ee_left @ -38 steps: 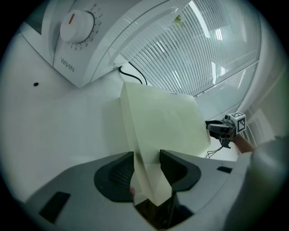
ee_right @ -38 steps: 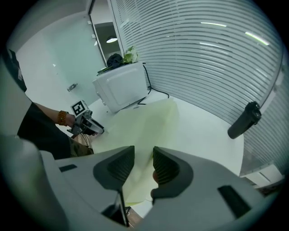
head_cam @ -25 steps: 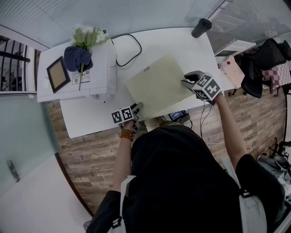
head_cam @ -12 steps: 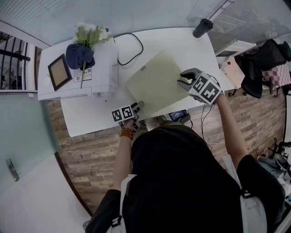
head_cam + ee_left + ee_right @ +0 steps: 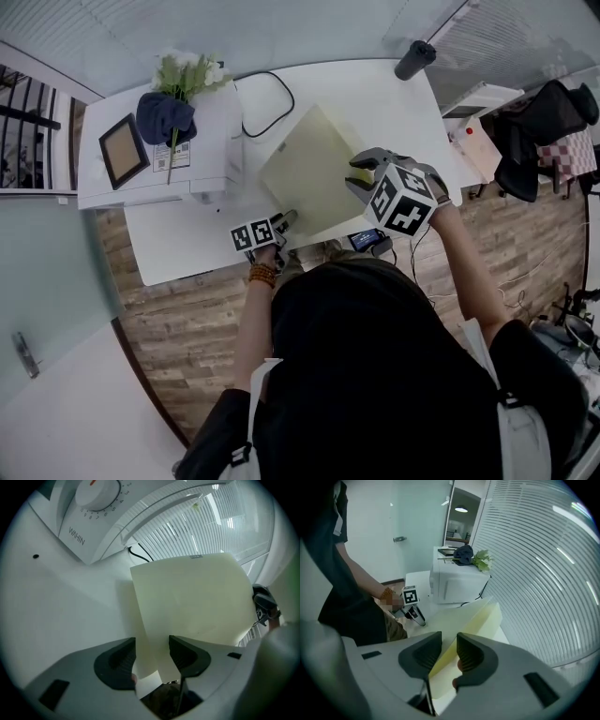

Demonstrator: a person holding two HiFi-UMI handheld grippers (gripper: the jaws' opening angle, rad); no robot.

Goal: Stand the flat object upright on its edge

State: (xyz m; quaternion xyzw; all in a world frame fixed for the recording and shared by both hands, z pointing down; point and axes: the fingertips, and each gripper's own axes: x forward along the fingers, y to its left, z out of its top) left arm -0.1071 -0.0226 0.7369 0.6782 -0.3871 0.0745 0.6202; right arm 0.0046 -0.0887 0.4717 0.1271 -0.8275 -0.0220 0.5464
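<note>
The flat object is a pale yellow-green board (image 5: pixel 309 169) on the white table (image 5: pixel 187 239). It is tilted, with its right edge raised off the table and its left edge down. My right gripper (image 5: pixel 356 171) is shut on that raised right edge; in the right gripper view the board (image 5: pixel 480 618) runs between the pads of the gripper (image 5: pixel 449 651). My left gripper (image 5: pixel 284 220) sits at the board's near left corner. Its jaws are opening, and the corner of the board (image 5: pixel 197 597) lies loosely between the jaws of the gripper (image 5: pixel 152 651).
A white appliance (image 5: pixel 202 141) stands at the table's left, carrying flowers (image 5: pixel 183 75), a dark cloth (image 5: pixel 164 117) and a picture frame (image 5: pixel 122 150). A black cable (image 5: pixel 267 103) loops behind the board. A dark cylinder (image 5: pixel 414 58) stands at the far right corner, and a small device (image 5: pixel 366 239) lies at the front edge.
My right gripper has risen and swung leftward with the board's right edge, so the board stands steeper. The left gripper has stayed at the near corner.
</note>
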